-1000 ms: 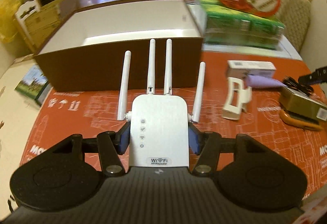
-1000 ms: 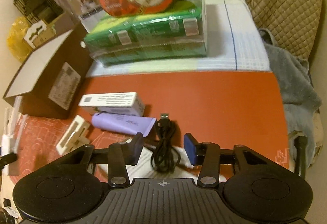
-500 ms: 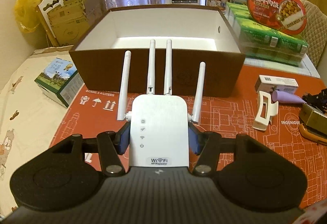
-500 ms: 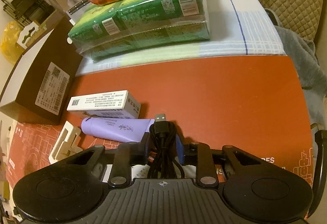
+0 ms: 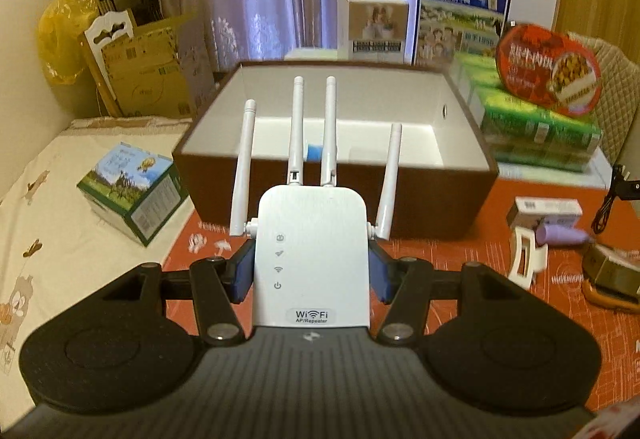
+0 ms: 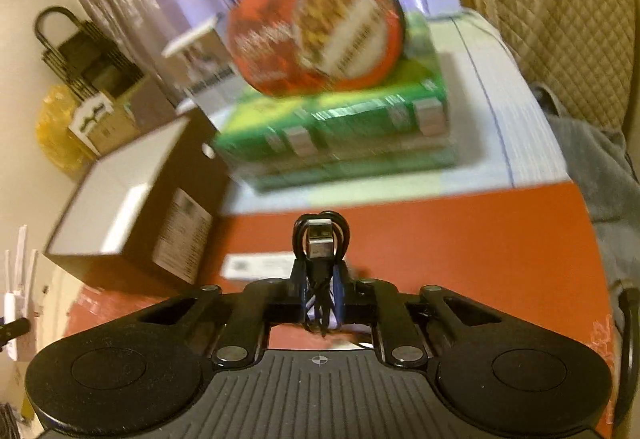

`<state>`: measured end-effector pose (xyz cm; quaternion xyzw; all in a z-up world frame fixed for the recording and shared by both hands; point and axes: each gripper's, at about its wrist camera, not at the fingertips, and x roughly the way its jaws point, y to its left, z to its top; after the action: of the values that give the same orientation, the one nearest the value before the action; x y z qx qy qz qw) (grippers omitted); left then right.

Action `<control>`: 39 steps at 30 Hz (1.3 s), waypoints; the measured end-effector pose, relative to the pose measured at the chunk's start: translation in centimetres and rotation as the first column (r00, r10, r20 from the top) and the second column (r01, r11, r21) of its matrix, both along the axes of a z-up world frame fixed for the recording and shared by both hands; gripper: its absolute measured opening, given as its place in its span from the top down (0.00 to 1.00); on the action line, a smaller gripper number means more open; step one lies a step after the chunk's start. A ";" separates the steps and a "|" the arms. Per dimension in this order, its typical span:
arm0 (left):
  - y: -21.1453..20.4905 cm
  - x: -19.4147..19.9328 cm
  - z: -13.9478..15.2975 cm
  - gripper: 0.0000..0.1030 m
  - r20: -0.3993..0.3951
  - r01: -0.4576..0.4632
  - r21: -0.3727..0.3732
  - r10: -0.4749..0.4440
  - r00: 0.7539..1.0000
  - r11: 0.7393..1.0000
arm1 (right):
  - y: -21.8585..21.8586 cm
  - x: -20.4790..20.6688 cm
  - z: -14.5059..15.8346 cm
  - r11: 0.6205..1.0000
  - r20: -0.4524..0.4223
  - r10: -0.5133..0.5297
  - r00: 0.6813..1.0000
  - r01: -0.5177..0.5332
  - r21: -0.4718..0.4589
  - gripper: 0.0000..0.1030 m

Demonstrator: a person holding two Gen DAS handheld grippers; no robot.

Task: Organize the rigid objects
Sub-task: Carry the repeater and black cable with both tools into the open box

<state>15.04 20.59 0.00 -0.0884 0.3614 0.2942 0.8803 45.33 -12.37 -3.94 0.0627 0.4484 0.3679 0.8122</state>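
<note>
Left gripper: my jaws pinch the white four-antenna WiFi repeater, centre frame, before the open brown white-lined cardboard box. Right gripper: jaws just closed, clamping the coiled black USB cable. Clear the near wall, lower both level before releasing.

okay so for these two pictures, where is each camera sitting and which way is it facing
Left wrist: on the left gripper, looking forward and down over the held WiFi repeater toward the open brown box; only its own jaws show.
Right wrist: on the right gripper, facing the green packs and red bowl; its jaws are shut on a coiled USB cable.
Shared: brown box, green packs, red bowl, red mat.
</note>
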 end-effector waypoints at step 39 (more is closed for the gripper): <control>14.3 9.2 2.2 0.48 0.069 0.136 0.064 -0.141 0.988 0.989 | 23.4 -6.0 6.0 0.983 0.143 0.171 0.975 -0.179 0.047 0.91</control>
<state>24.23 34.85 2.19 -0.0476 0.3254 0.2395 0.9135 39.31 11.04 2.06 0.0216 0.3837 0.4548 0.8034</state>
